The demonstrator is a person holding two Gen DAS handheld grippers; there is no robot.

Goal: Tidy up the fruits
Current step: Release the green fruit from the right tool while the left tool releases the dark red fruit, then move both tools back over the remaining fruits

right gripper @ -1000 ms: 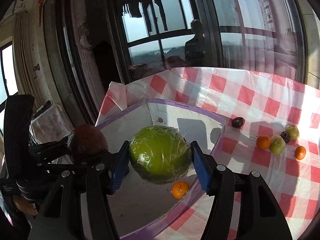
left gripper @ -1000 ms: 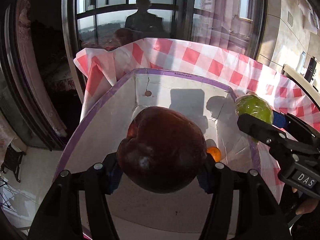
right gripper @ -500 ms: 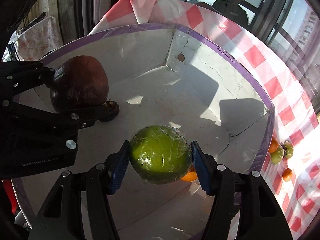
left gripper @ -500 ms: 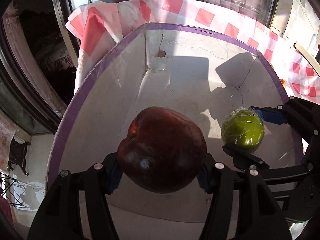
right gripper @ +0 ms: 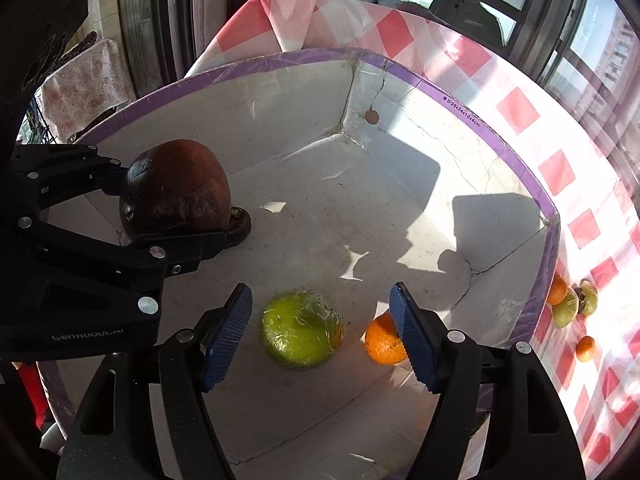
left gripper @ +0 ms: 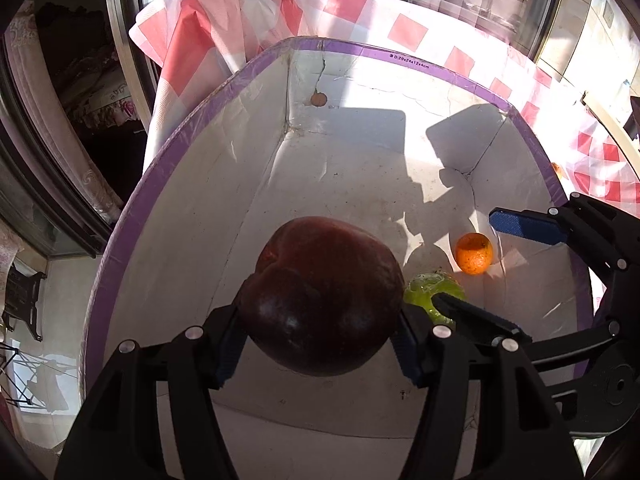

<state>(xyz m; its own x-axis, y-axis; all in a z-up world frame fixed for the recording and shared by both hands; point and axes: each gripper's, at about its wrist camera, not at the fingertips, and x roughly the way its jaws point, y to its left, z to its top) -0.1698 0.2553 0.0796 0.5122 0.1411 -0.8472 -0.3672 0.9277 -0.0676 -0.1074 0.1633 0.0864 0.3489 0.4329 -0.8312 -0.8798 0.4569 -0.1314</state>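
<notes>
My left gripper (left gripper: 316, 344) is shut on a large dark red-brown fruit (left gripper: 324, 296) and holds it low inside the white box with a purple rim (left gripper: 400, 56). The fruit also shows in the right wrist view (right gripper: 176, 188). My right gripper (right gripper: 320, 332) is open above a green plastic-wrapped fruit (right gripper: 300, 332) that lies on the box floor. A small orange (right gripper: 382, 342) lies beside it, next to the right finger. In the left wrist view the green fruit (left gripper: 428, 292) and the orange (left gripper: 473, 253) lie right of my held fruit.
The box (right gripper: 460, 104) stands on a red and white checked tablecloth (right gripper: 520, 108). Several small oranges and green fruits (right gripper: 568, 304) lie on the cloth right of the box. Windows and a dark wall stand behind.
My right gripper has opened and let go of the green fruit, which now lies on the box floor. My left gripper has moved lower into the box with its fruit.
</notes>
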